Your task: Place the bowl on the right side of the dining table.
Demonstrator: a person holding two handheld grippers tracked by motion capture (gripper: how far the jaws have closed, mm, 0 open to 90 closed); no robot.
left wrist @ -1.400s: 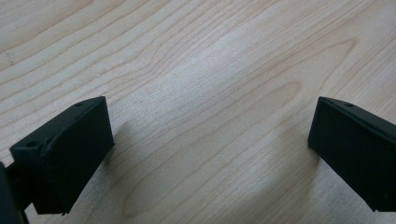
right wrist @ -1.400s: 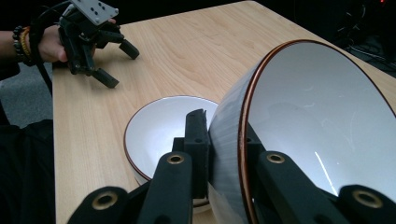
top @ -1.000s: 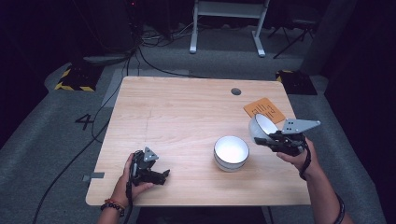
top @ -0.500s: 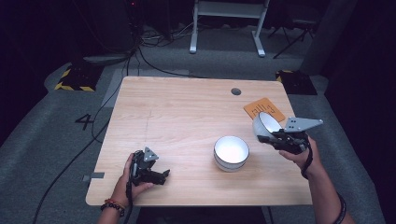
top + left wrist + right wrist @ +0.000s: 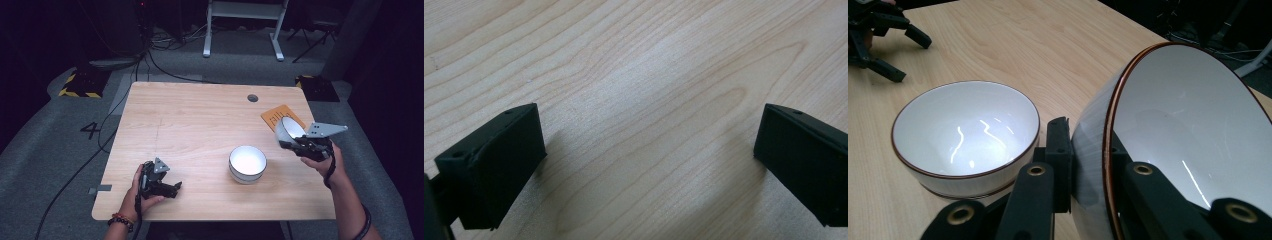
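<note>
High view: a tilted white bowl [image 5: 289,129] is clamped by its rim in the right gripper [image 5: 299,143], lifted at the table's [image 5: 200,125] right edge. A second bowl [image 5: 247,163] sits nearby, possibly awaiting stacking. Near left, the left gripper [image 5: 172,188] rests spread and empty.

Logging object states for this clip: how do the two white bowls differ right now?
The bowl on the table sits upright, untouched; the held bowl is tipped on its side, lifted near the orange card. The right gripper clamps the held bowl's rim between its jaws; the table bowl stands free. Both are white with a dark rim line.
</note>
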